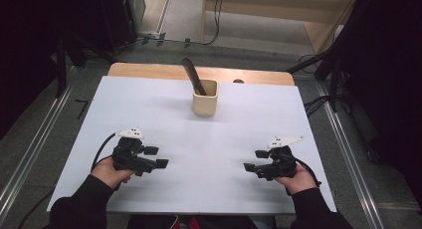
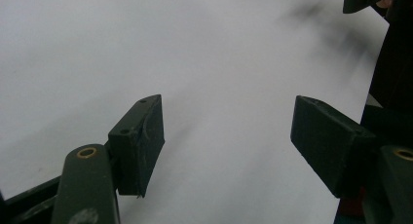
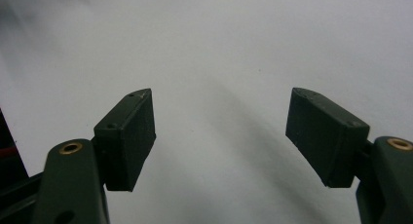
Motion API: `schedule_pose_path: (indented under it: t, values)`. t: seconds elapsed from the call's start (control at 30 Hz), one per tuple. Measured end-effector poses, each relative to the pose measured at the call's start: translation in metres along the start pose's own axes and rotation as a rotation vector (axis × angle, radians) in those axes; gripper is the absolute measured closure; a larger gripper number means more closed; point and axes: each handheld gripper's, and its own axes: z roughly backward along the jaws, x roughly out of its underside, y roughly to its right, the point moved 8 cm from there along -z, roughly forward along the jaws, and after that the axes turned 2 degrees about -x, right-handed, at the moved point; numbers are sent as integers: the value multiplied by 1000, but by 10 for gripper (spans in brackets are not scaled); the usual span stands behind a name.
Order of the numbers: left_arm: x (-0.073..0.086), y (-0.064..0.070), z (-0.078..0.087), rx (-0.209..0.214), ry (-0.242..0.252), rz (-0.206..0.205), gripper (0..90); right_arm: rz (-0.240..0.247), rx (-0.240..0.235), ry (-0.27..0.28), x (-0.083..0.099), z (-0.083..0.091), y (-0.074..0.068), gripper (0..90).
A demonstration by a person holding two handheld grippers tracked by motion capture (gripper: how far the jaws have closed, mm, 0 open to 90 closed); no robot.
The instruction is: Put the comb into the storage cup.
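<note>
At the near left of the table: left gripper held low over the white surface, jaws spread wide, nothing between them. In the left gripper view, left gripper aimed across bare white sheet, pads clear of any object; the far gripper's jaw tip visible at upper right.

Ahead of both grippers, well apart from either and roughly midway between them: beige cup, upright, standing near the far edge of the white sheet. Inside the cup: dark utensil, handle leaning up and out toward the left gripper's side, lower end hidden within the cup.

At the near right: right gripper, likewise low, jaws wide apart, empty. In the right gripper view, right gripper facing plain white surface, nothing within reach.

Likely step in hand: start position, approach to cup and utensil not yet begun.

Hazards from here:
- Tipping of the cup. Cause: sideways pull on the leaning utensil without the second gripper steadying the cup wall; a tall, light cup is judged easy to topple.
- Slip of the utensil. Cause: grasp too high on the narrow handle, or pads closing off-centre.
- Cup pushed off the far edge. Cause: forward approach striking the cup wall before closing.
- Cable snag. Cause: trailing cable dragged across the table during the reach.
</note>
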Motion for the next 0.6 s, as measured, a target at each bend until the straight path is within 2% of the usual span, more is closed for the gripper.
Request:
schedule_pose_path:
  t: [0.43, 0.6]
  values:
    - [11, -4, 7, -22, -11, 8, 287, -4, 1, -2, 0, 0, 0, 248]
    - [13, -5, 11, -31, -1, 12, 288, 2, 0, -3, 0, 0, 1, 247]
